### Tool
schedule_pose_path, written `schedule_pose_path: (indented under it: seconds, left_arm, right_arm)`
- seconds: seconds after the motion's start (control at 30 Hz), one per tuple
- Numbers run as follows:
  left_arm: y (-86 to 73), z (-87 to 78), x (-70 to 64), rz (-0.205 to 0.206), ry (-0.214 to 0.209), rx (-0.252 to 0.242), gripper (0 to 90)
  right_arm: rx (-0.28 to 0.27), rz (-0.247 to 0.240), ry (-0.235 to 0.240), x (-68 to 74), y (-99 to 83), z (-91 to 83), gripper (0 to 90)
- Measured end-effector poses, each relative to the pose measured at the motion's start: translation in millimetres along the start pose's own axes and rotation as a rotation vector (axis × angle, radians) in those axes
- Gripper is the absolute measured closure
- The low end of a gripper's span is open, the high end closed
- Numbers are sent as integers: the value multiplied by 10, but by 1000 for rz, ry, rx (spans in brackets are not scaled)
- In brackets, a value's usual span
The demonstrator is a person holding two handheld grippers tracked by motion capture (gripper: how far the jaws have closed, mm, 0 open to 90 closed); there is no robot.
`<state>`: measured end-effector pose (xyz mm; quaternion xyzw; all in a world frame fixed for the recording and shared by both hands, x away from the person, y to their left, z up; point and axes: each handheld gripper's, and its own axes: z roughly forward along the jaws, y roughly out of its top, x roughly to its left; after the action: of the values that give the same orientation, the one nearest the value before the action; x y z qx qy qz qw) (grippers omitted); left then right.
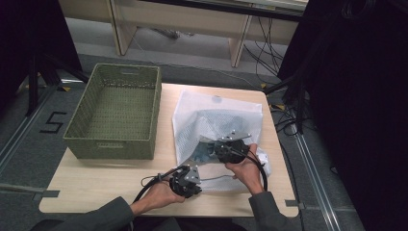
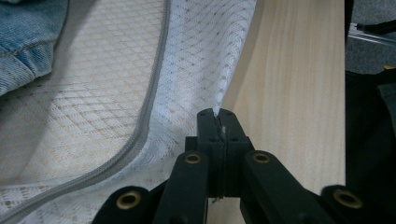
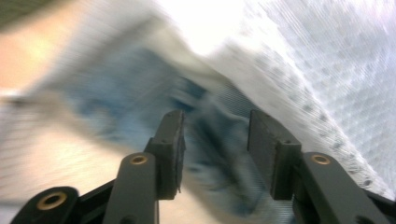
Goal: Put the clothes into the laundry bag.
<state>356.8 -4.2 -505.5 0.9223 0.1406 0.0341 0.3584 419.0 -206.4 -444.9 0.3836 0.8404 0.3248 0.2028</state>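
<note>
Left tongs (image 2: pixel 217 122) clenched on white mesh zippered laundry bag (image 2: pixel 196 56) edge; right tongs (image 3: pixel 215 140) released, reaching blue denim garment (image 3: pixel 219 144) ahead; next we grip, pull out.

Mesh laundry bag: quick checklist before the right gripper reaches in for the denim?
1. Left gripper clamped on the mesh bag's edge: ok.
2. Bag mouth held open along the grey zipper: ok.
3. Right gripper jaws apart: ok.
4. Denim garment in front of the right gripper: ok, though that view is blurred.
5. Denim free of the mesh: cannot tell.
6. Green basket standing open on the table: ok.
</note>
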Motion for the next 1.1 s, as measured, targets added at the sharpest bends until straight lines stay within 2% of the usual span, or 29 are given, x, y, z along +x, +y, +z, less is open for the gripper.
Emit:
schedule_pose_path:
  seconds: [0.03, 0.07, 0.1, 0.13, 0.17, 0.2, 0.23, 0.3, 0.33, 0.37, 0.4, 0.43, 0.47, 0.5, 0.53, 0.57, 0.63, 0.67, 0.7, 0.73, 0.83, 0.87, 0.93, 0.97, 1.0, 1.07, 1.1]
  left_arm:
    - [-3, -1, -10, -6, -4, 3, 888]
    - [-8, 2, -27, -19, -8, -3, 887]
    - [-9, -9, -32, 0, -6, 1, 888]
    - [-18, -10, -54, -17, -13, 2, 887]
    - [-20, -20, -65, -5, -15, 7, 887]
    - [-28, -22, -89, -15, -19, 6, 887]
    - [-29, -30, -99, 0, -22, 10, 887]
    - [-33, -29, -118, -3, -23, 9, 887]
    - [-29, -32, -109, 13, -23, 13, 887]
    - [-33, -27, -119, -10, -26, 8, 887]
    - [-33, -27, -117, -10, -27, 8, 887]
    - [-30, -29, -108, 6, -25, 8, 887]
    - [-31, -26, -116, -7, -30, 9, 887]
    - [-32, -27, -120, -13, -25, 9, 888]
    - [-31, -27, -119, -10, -25, 9, 888]
    - [-32, -26, -121, -11, -24, 10, 889]
    - [-27, -28, -113, 7, -23, 11, 889]
    - [-27, -27, -114, 3, -24, 10, 890]
    - [-30, -26, -121, -10, -24, 10, 890]
    - [-26, -28, -113, 9, -23, 11, 890]
    - [-26, -27, -115, 2, -25, 11, 890]
    - [-26, -26, -115, 0, -26, 11, 890]
    - [-28, -28, -114, 1, -26, 11, 890]
    - [-27, -28, -112, 0, -28, 12, 890]
    - [-27, -29, -108, -4, -31, 14, 889]
    - [-28, -29, -106, -9, -33, 13, 889]
    - [-27, -29, -107, -13, -33, 13, 889]
  right_arm:
    - [-18, -4, 19, 39, 0, -28, 542]
    - [-10, -7, 31, 78, 1, -49, 528]
    - [11, -17, 44, 112, -2, -56, 518]
    - [24, -28, 52, 149, -11, -43, 508]
    - [32, -36, 53, 185, -24, -16, 500]
    - [46, -35, 59, 222, -40, 14, 497]
    - [12, -44, 49, 257, -73, 90, 491]
    - [108, -42, 73, 330, -105, 142, 482]
    - [109, -58, 70, 349, -130, 197, 485]
    - [112, -55, 67, 370, -146, 236, 499]
    - [124, -57, 71, 392, -163, 278, 530]
    - [131, -71, 64, 406, -178, 322, 570]
    - [135, -85, 62, 423, -193, 369, 648]
    - [163, -114, 70, 426, -194, 399, 698]
    - [142, -141, 46, 434, -201, 473, 744]
    - [152, -103, 49, 464, -189, 495, 781]
    - [140, -125, 6, 449, -127, 572, 828]
    - [133, -128, -17, 437, -107, 603, 836]
    - [125, -118, -33, 420, -90, 632, 842]
    - [118, -106, -40, 384, -69, 657, 846]
    - [96, -65, -70, 227, -4, 751, 856]
    - [97, -33, -68, 178, 15, 777, 857]
    - [76, -31, -83, 102, 29, 845, 856]
    - [89, -27, -82, 85, 43, 843, 855]
    - [91, -29, -104, 69, 44, 842, 853]
    - [70, -19, -73, 24, 19, 840, 820]
    - [82, -17, -46, 19, 13, 813, 797]
